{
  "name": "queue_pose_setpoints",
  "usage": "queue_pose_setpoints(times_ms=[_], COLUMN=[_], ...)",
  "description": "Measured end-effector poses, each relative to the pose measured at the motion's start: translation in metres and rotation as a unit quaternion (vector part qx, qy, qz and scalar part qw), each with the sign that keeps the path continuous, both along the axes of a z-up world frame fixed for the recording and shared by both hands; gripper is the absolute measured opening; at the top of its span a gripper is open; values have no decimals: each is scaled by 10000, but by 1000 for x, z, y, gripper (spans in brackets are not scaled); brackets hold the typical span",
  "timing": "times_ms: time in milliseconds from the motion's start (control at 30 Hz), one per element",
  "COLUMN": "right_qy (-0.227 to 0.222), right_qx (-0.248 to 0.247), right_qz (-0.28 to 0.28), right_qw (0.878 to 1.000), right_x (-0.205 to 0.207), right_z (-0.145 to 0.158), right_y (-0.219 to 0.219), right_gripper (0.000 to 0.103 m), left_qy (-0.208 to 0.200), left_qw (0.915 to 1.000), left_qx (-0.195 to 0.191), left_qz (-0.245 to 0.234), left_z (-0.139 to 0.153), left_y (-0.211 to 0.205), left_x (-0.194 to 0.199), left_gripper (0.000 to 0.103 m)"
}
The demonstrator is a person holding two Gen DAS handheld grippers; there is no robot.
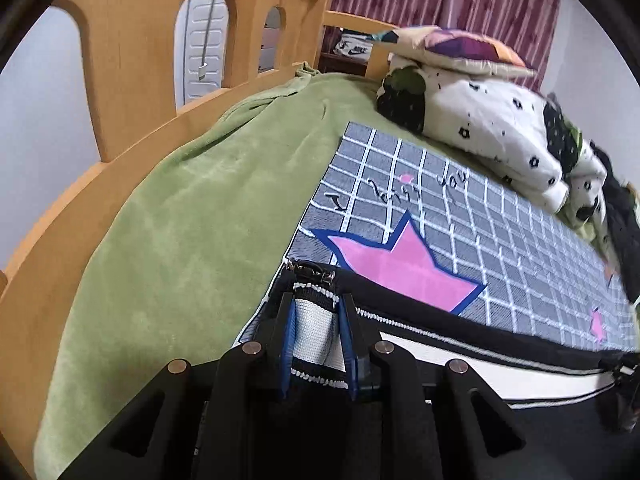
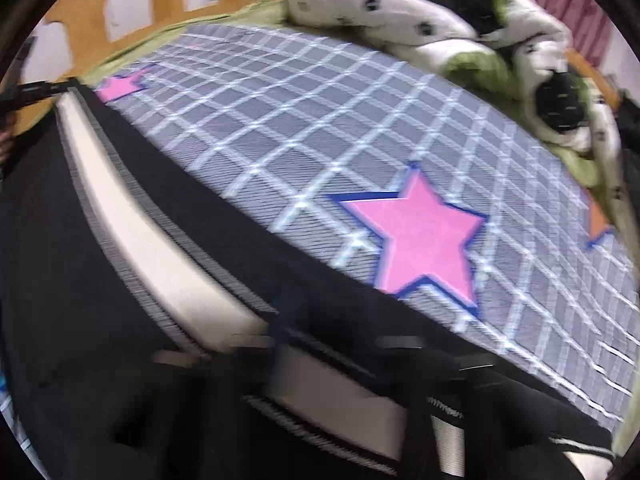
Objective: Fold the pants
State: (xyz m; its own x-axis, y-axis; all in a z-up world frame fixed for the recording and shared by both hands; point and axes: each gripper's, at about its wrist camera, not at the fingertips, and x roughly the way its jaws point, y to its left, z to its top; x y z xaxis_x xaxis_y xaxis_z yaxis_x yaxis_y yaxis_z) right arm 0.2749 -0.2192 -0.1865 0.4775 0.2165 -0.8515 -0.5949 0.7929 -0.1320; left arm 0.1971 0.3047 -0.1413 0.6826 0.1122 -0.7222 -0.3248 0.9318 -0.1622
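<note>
Black pants (image 1: 560, 440) with a white side stripe (image 1: 480, 364) lie stretched along the near edge of a grey checked mat (image 1: 480, 220). My left gripper (image 1: 316, 300) is shut on one end of the pants, with the white striped band and a zipper pull between its blue pads. In the right wrist view the pants (image 2: 80, 280) run from the upper left down to the bottom. My right gripper (image 2: 340, 332) is badly blurred there; its fingers sit closed over the black fabric beside the white stripe (image 2: 160, 260).
The mat (image 2: 320, 120) with pink stars (image 2: 424, 240) lies on a green blanket (image 1: 180, 220). A wooden bed rail (image 1: 120, 60) runs along the left and back. A bundled white and black duvet (image 1: 480, 128) and a cushion (image 1: 460, 46) sit at the far side.
</note>
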Motion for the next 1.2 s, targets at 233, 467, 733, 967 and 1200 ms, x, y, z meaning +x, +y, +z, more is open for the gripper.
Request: queue_pose_setpoints(times_ms=[233, 467, 733, 967, 1200], right_qy=[-588, -670, -1019, -634, -776], right_qx=[354, 245, 641, 120, 402], right_qz=[-60, -532, -1456, -1866, -2261], right_qw=[9976, 9960, 9820, 9803, 9702], right_x=[-9, 2, -25, -2, -43], right_z=[31, -5, 22, 0, 45], right_y=[-8, -1, -63, -60, -57], right_gripper=[3, 15, 37, 36, 52], left_qy=[-114, 560, 84, 643, 383], left_qw=[9998, 9954, 9982, 9944, 9985], left_qx=[144, 663, 598, 829, -301], left_qz=[61, 395, 4, 127, -251], left_z=[6, -17, 3, -6, 16], left_y=[-1, -13, -44, -52, -66], left_x=[12, 25, 6, 21, -84], left_gripper=[20, 39, 67, 67, 67])
